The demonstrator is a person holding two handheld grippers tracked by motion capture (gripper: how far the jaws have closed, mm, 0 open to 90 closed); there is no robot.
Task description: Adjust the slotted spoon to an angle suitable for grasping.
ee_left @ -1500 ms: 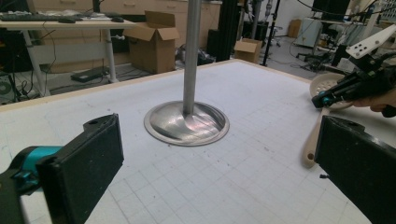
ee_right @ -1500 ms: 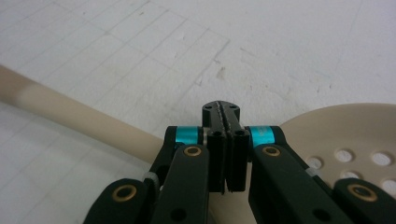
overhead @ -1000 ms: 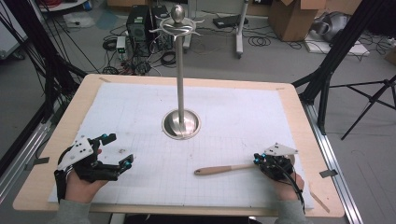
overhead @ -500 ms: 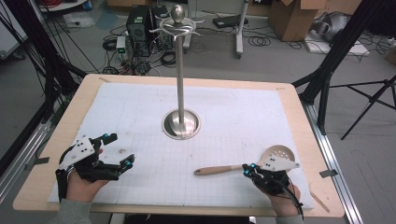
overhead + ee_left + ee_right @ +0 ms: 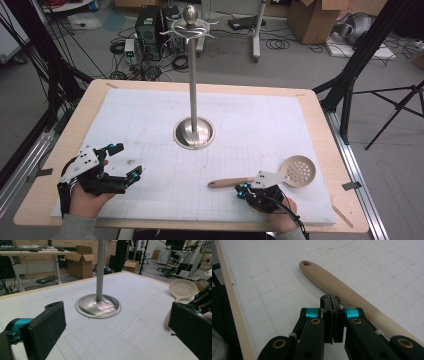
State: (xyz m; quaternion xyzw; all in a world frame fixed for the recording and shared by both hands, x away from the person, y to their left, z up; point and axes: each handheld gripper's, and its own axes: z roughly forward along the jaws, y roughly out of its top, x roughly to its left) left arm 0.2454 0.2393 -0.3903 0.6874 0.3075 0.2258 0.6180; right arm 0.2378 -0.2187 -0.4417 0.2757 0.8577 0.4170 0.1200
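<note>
Your right gripper [image 5: 332,301] has its two black jaws pressed flat together with nothing between them; the tips sit just beside the wooden handle of the slotted spoon [image 5: 337,286], on its near side, and whether they touch it cannot be told. In the high view that gripper [image 5: 243,189] lies near the front edge of the white gridded mat [image 5: 150,125], right of centre, with the spoon [image 5: 299,171] lying flat next to it: the perforated bowl points toward the mat's right edge and the handle runs left toward the middle.

Your left gripper [image 5: 126,161] holds its jaws spread wide and empty by the mat's front left corner, well apart from the spoon. Beyond them the steel utensil stand [image 5: 98,305] rises upright from its round base at the mat's centre.
</note>
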